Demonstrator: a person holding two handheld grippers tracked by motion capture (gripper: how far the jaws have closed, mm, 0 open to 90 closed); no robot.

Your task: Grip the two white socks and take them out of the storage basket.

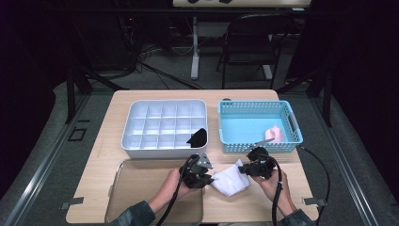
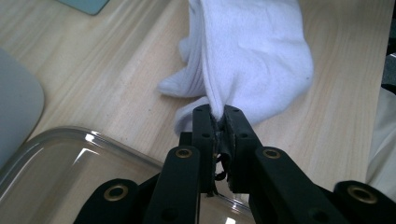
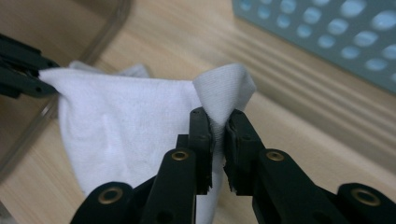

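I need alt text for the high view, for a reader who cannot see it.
Two hand-held grippers, left gripper and right gripper, pinch a white sock between them above a wooden table. Behind stand a grey divided tray and a blue basket.

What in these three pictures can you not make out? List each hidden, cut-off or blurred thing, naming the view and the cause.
- High view: the white sock has both ends covered by the left gripper and right gripper.
- High view: the black item in the divided grey tray is too small to identify.
- High view: the pink item in the blue basket is too small to identify.
- Left gripper view: the clear tray is cut off by the edge.
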